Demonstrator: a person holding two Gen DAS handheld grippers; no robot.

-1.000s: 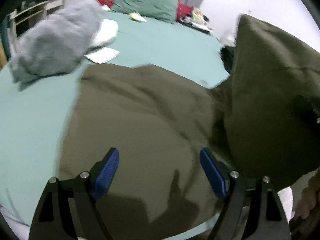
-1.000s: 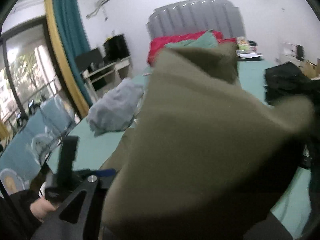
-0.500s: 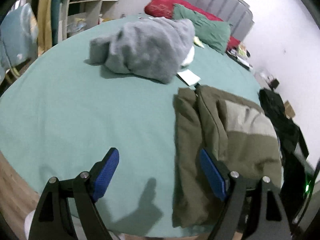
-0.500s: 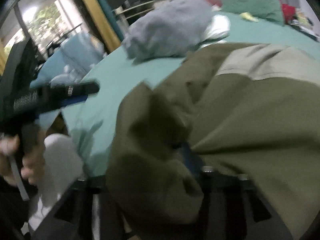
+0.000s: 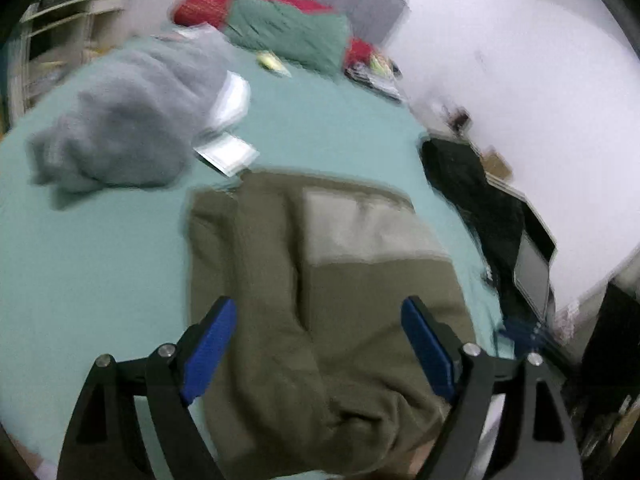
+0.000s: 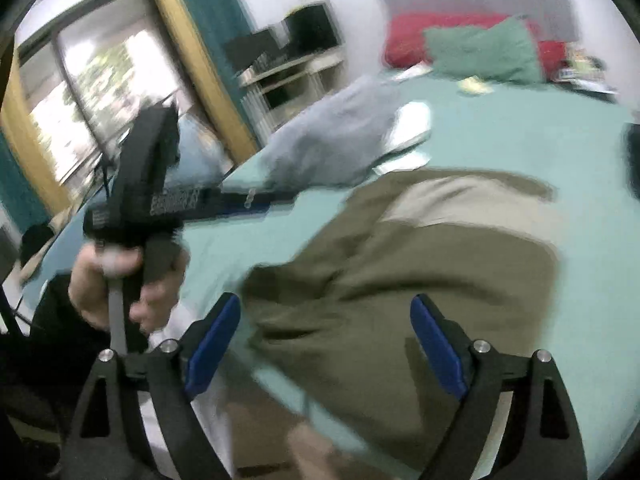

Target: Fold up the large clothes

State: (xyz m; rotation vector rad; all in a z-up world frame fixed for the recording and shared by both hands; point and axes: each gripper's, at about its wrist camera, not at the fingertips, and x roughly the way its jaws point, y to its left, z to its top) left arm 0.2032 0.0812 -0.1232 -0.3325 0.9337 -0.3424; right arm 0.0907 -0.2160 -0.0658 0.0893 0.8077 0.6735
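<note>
My left gripper (image 5: 316, 348) hangs wide open and empty over the olive garment (image 5: 332, 280), whose long axis runs straight ahead between the fingers on the bed (image 5: 100, 248). My right gripper (image 6: 324, 344), also open, looks nearer its bunched near edge. Motion blur hides the hem.

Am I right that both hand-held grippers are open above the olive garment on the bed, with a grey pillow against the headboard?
Nearly: the pillow is green, as the left wrist view shows. Both the left hand-held gripper and right hand-held gripper are open above the olive garment.
</note>
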